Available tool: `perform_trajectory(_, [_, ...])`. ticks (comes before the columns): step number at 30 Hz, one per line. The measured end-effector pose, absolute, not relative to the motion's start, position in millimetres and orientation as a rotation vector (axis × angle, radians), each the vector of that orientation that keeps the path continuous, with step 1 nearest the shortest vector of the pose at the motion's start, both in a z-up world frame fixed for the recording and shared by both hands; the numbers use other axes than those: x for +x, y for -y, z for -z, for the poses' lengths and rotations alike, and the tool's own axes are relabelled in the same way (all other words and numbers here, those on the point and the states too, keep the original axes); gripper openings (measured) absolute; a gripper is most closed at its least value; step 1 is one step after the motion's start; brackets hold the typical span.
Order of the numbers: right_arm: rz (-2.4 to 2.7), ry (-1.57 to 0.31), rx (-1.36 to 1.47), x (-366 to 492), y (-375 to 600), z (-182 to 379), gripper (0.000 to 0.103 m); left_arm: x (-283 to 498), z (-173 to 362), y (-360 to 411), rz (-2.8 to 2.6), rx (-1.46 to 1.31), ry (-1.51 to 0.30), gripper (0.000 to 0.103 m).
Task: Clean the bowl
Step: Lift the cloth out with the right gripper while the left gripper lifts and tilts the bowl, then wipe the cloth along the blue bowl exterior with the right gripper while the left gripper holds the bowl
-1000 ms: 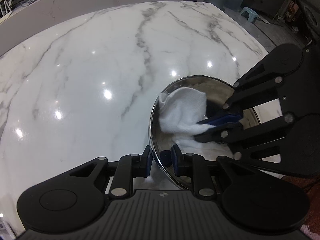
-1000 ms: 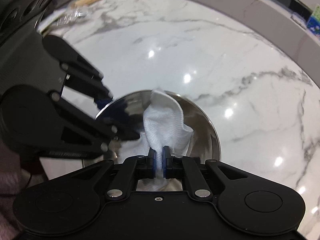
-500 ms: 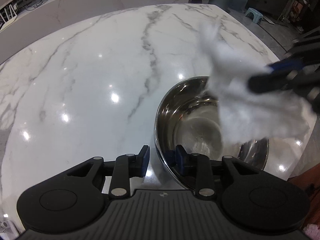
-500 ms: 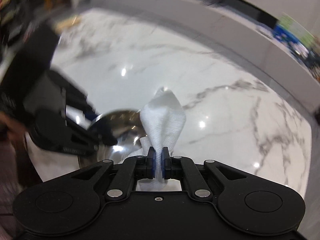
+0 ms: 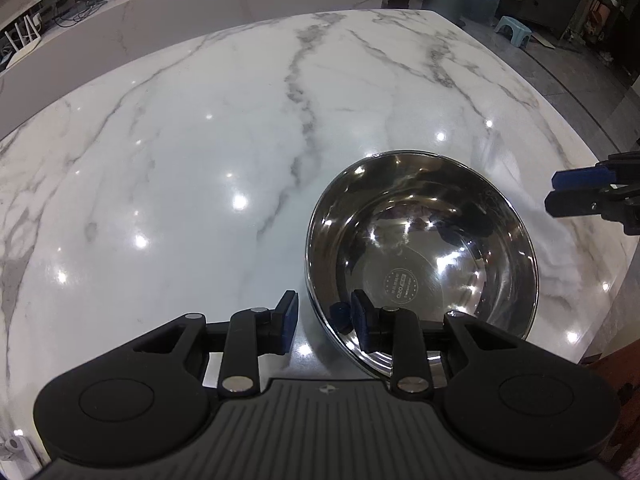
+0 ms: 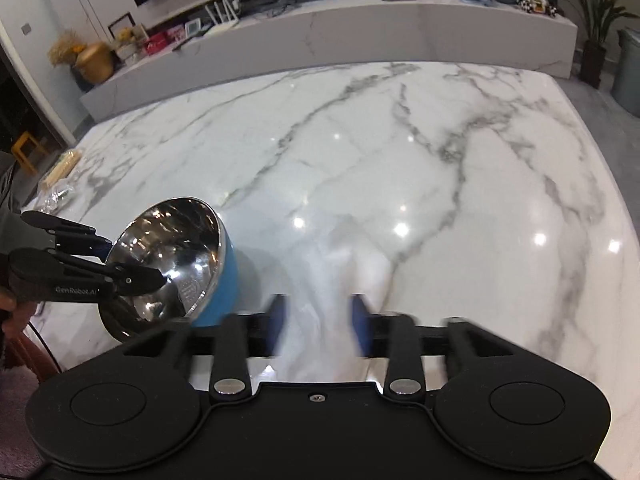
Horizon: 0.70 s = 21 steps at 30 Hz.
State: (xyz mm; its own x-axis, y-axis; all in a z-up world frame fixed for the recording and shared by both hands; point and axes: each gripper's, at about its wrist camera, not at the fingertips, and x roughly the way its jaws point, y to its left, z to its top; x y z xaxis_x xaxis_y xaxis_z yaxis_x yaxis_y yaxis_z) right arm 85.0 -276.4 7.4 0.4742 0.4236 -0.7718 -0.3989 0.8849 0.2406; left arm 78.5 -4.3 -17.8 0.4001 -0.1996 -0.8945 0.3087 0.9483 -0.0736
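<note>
A steel bowl [image 5: 424, 256] with a blue outside [image 6: 228, 276] rests on the white marble table [image 5: 200, 160], tipped toward the right gripper. My left gripper [image 5: 324, 316] straddles the bowl's near rim, one finger inside and one outside, jaws apart with a gap at the rim. My right gripper [image 6: 318, 324] is open to the right of the bowl. The white cloth [image 6: 332, 280] is a blurred streak between and beyond its fingers, falling to the table; it shows faintly in the left wrist view [image 5: 556, 240].
A plastic-wrapped packet [image 6: 60, 184] lies at the table's far left corner. A low marble counter [image 6: 320, 40] with small items runs behind the table. The table's right edge [image 5: 624, 264] is close to the bowl.
The right gripper lifted the cloth out of the bowl, moved right and opened, letting the cloth go. The left gripper's jaws widened around the bowl's rim.
</note>
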Motion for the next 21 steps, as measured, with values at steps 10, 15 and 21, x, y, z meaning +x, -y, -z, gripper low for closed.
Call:
perform_trajectory(10, [-0.406,-0.955,0.202,85,304,23,0.043,78,20,7,0.282,0.092,-1.105,0.033])
perform_trajectory(15, [-0.497,-0.974,0.214,83,295,31,0.043,76,20,11,0.271,0.115,-1.098,0.034])
perform_trajectory(21, [-0.513,-0.957,0.087,79,264,41,0.043,74,19,19,0.265,0.134,-1.091,0.034])
